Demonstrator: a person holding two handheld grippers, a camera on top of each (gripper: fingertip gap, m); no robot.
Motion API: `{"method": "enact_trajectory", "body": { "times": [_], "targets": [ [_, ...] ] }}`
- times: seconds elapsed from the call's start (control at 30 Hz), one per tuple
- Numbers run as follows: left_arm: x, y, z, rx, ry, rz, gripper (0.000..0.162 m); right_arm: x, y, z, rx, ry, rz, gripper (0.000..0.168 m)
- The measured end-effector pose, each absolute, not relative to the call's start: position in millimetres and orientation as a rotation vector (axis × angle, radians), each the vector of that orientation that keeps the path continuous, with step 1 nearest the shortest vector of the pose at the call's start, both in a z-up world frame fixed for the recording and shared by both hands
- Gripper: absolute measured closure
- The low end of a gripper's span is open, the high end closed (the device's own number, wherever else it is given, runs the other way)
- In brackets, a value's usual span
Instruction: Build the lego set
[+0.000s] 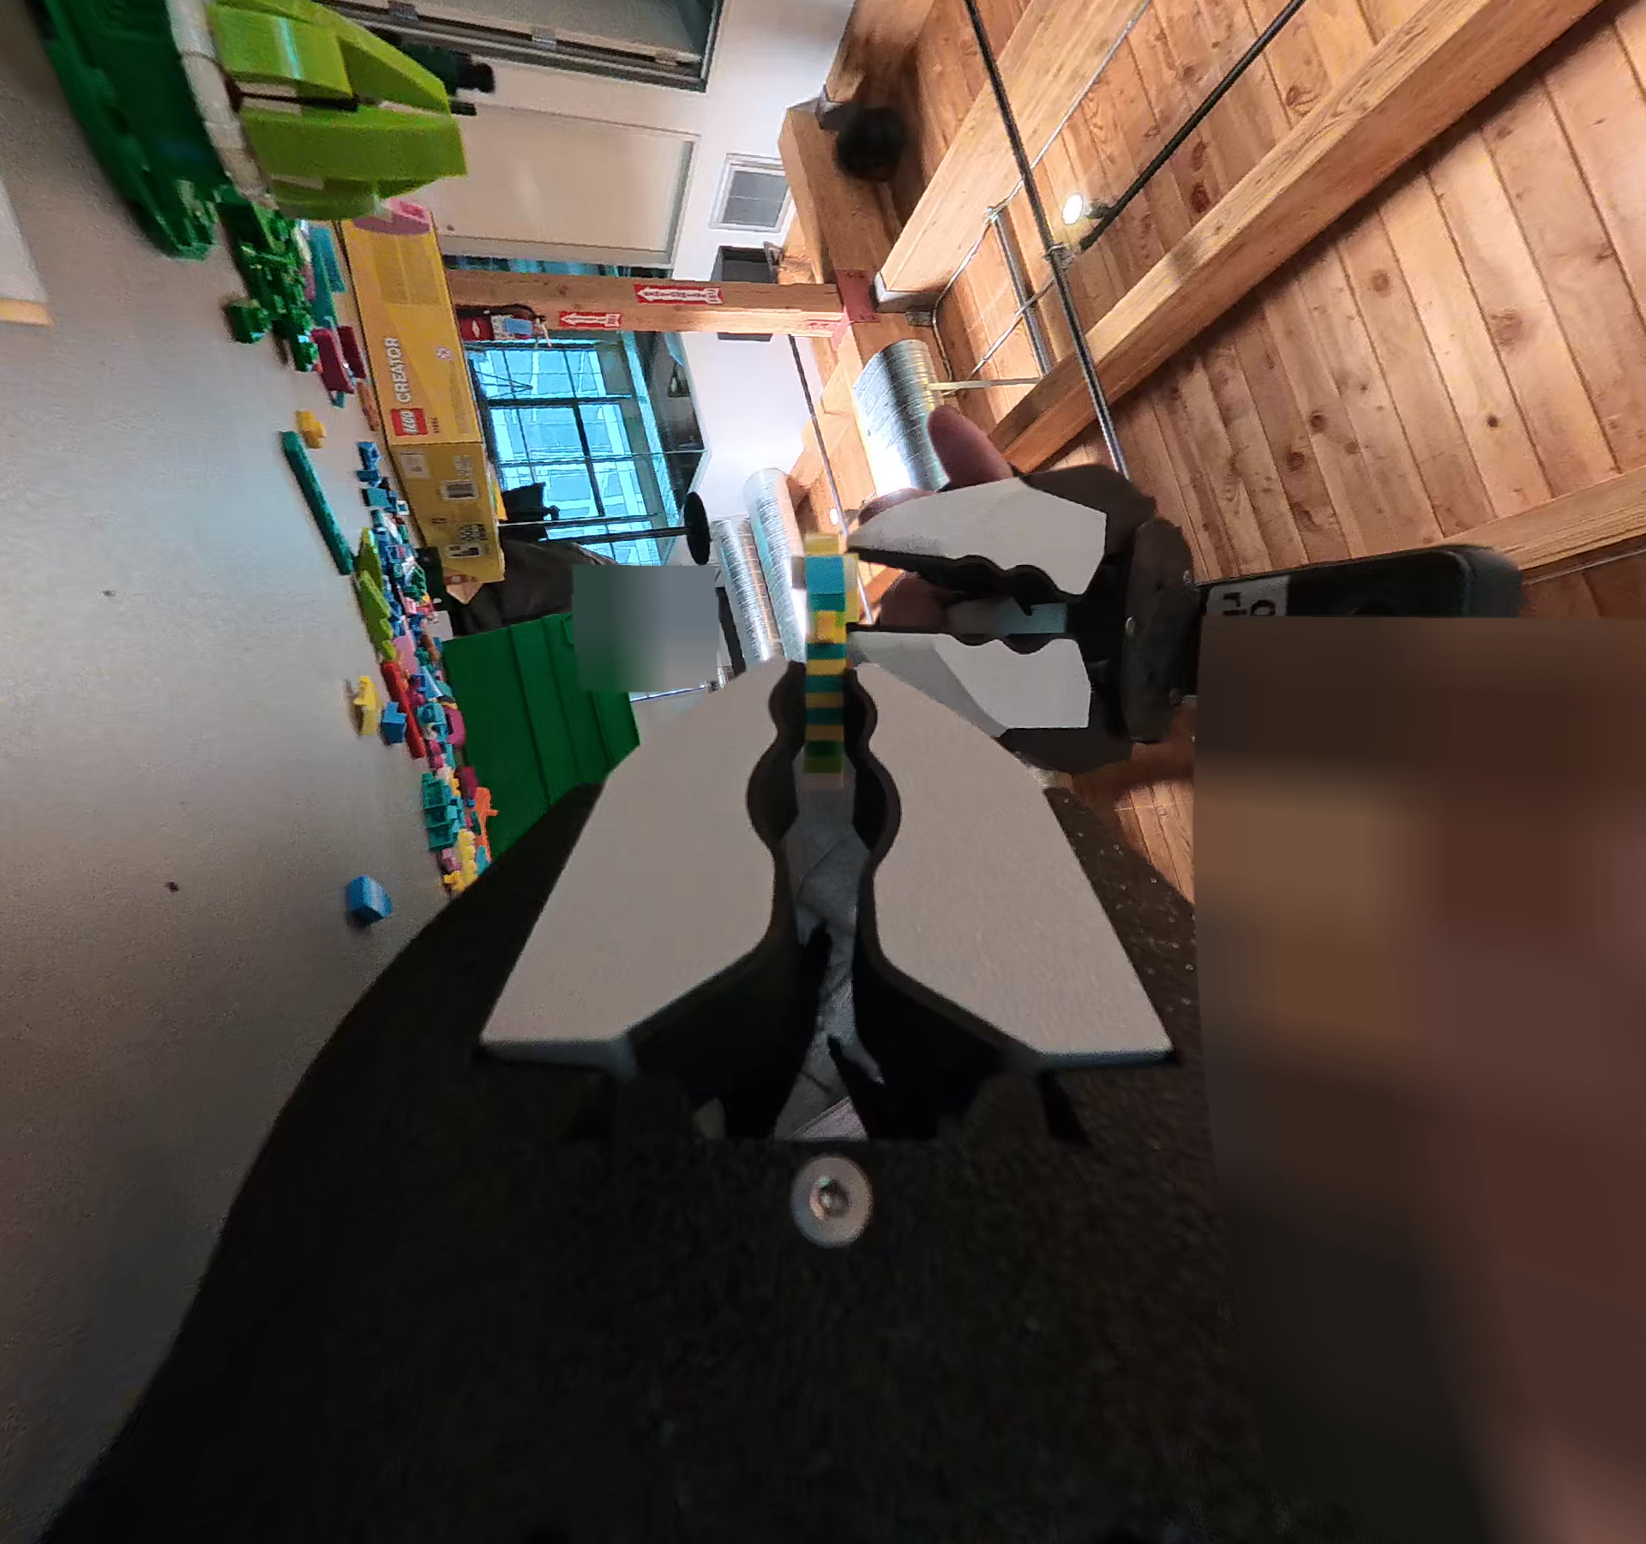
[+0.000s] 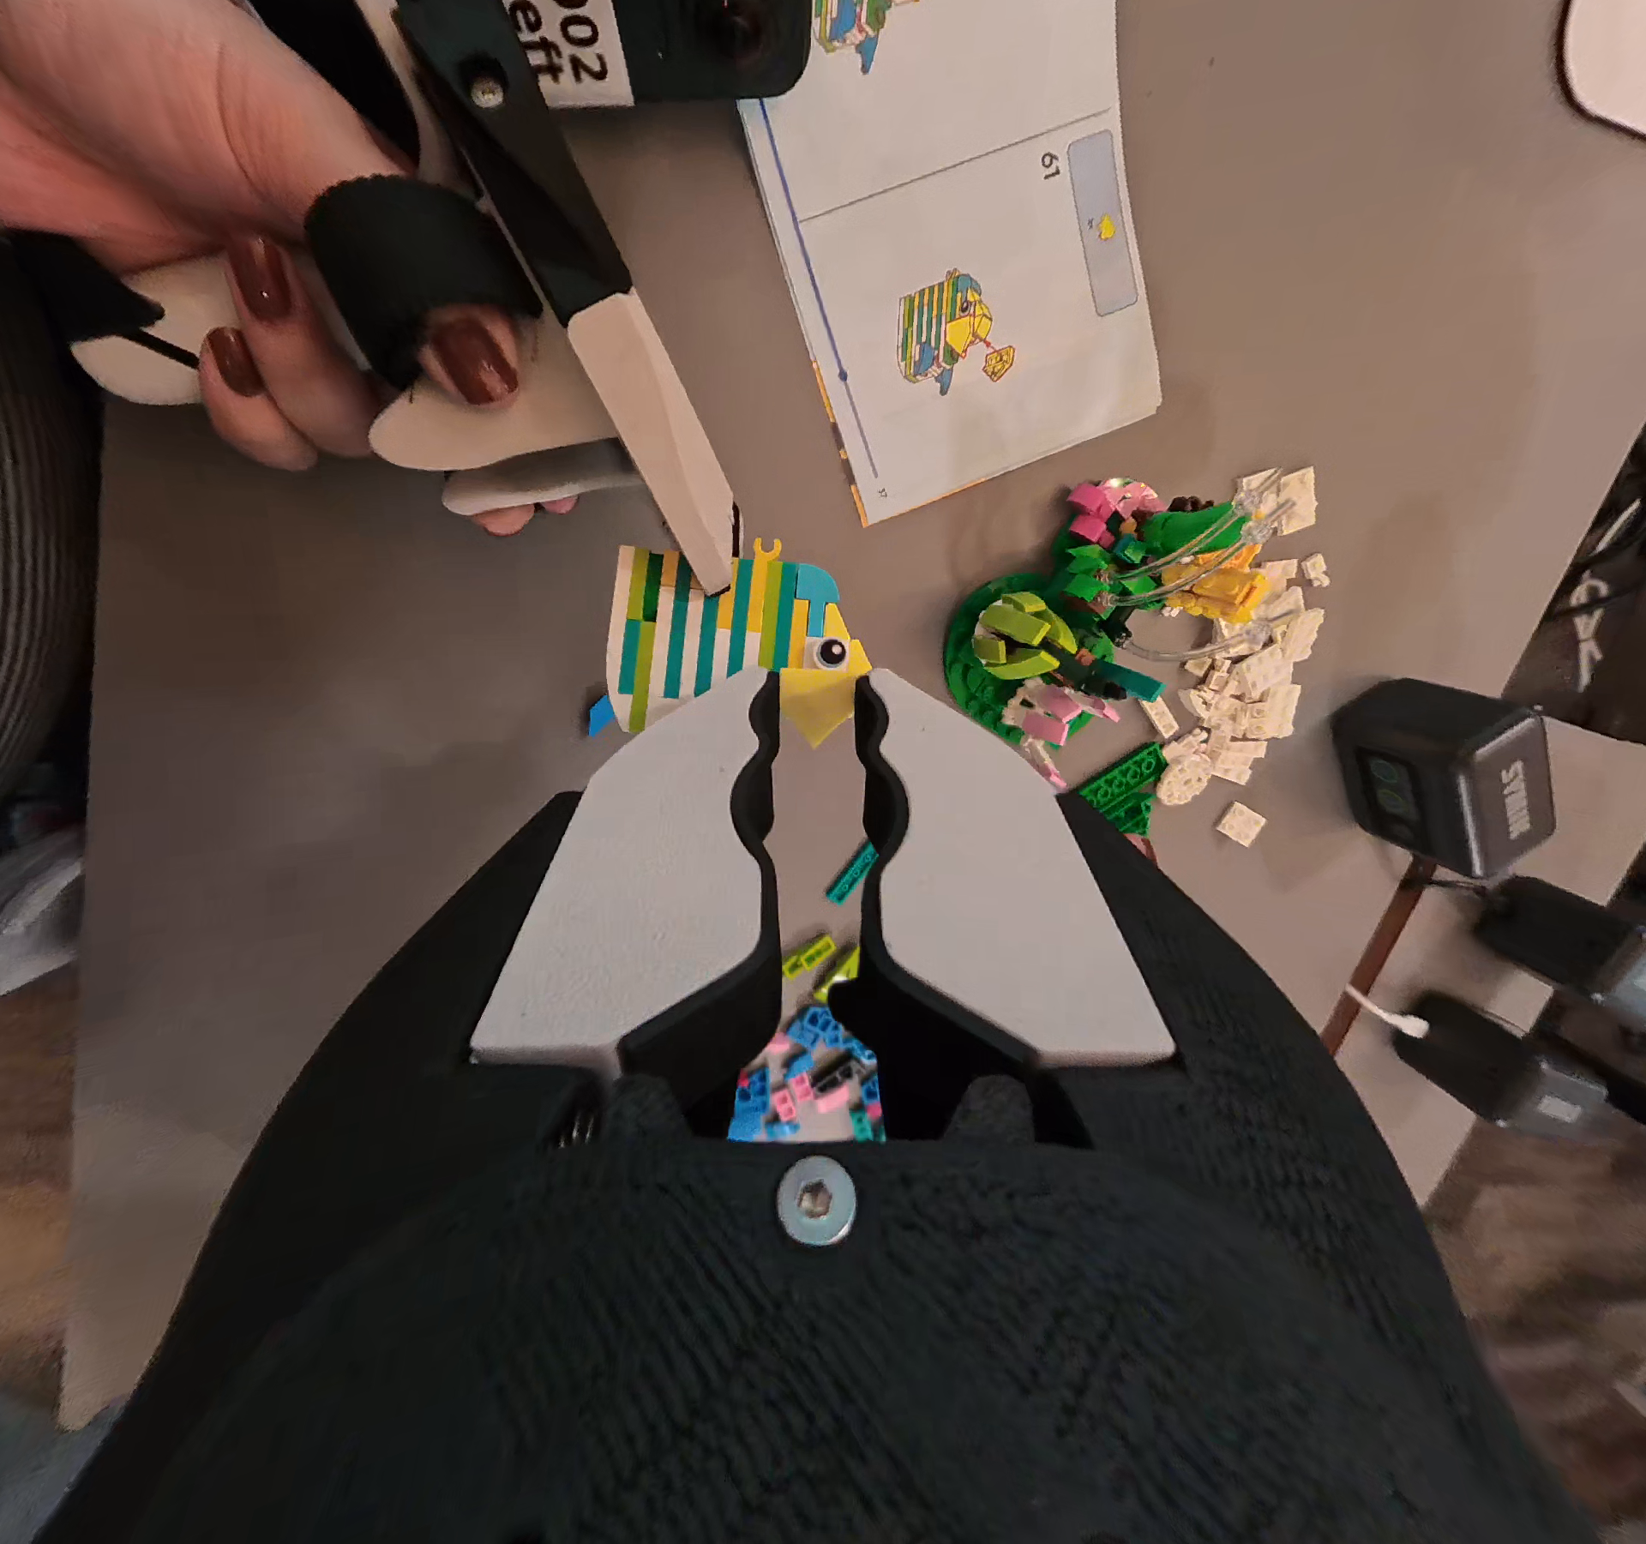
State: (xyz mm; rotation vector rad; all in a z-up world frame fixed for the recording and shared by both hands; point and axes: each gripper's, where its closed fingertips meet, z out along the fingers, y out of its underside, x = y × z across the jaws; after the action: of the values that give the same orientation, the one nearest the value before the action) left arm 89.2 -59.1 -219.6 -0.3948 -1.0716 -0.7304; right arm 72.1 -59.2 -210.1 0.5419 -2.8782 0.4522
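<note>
A striped fish model point(image 2: 686, 637) in teal, yellow, green and white is held above the grey table point(image 2: 356, 700). My left gripper point(image 2: 712, 586) comes in from the upper left and is shut on the fish's upper body. In the left wrist view the fish point(image 1: 824, 713) shows edge-on between my left gripper's point(image 1: 824, 686) fingertips. My right gripper point(image 2: 819, 682) is shut on the fish's yellow mouth piece point(image 2: 815, 708), below its eye. It also shows in the left wrist view point(image 1: 851, 597), closed on the far end of the model.
An open instruction booklet point(image 2: 962, 272) lies on the table beyond the fish. A green plant build point(image 2: 1042, 637) and a pile of white pieces point(image 2: 1247, 700) are at the right. Loose bricks point(image 2: 802, 1083) lie below my right gripper. A yellow box point(image 1: 419, 379) stands by more bricks.
</note>
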Motion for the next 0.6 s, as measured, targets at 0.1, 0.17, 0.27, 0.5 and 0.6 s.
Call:
{"method": "enact_trajectory", "body": {
  "times": [0.1, 0.17, 0.27, 0.5, 0.6],
  "targets": [
    [90.2, -60.9, -216.5, -0.382, -1.059, -0.729, 0.155, 72.4, -61.2, -207.3, 0.498, -2.892, 0.388, 0.153],
    [90.9, -60.8, -215.3, -0.380, -1.054, -0.736, 0.155, 72.9, -60.9, -206.2, 0.465, -2.902, 0.354, 0.153],
    [92.2, -59.6, -213.1, -0.385, -1.043, -0.742, 0.155, 73.1, -59.7, -203.6, 0.450, -2.901, 0.324, 0.153],
    [94.9, -57.5, -210.8, -0.394, -1.032, -0.750, 0.155, 76.4, -57.9, -201.4, 0.440, -2.895, 0.320, 0.151],
    [95.9, -56.3, -210.6, -0.398, -1.031, -0.752, 0.155, 77.3, -56.7, -201.2, 0.433, -2.897, 0.314, 0.151]
  ]
}}
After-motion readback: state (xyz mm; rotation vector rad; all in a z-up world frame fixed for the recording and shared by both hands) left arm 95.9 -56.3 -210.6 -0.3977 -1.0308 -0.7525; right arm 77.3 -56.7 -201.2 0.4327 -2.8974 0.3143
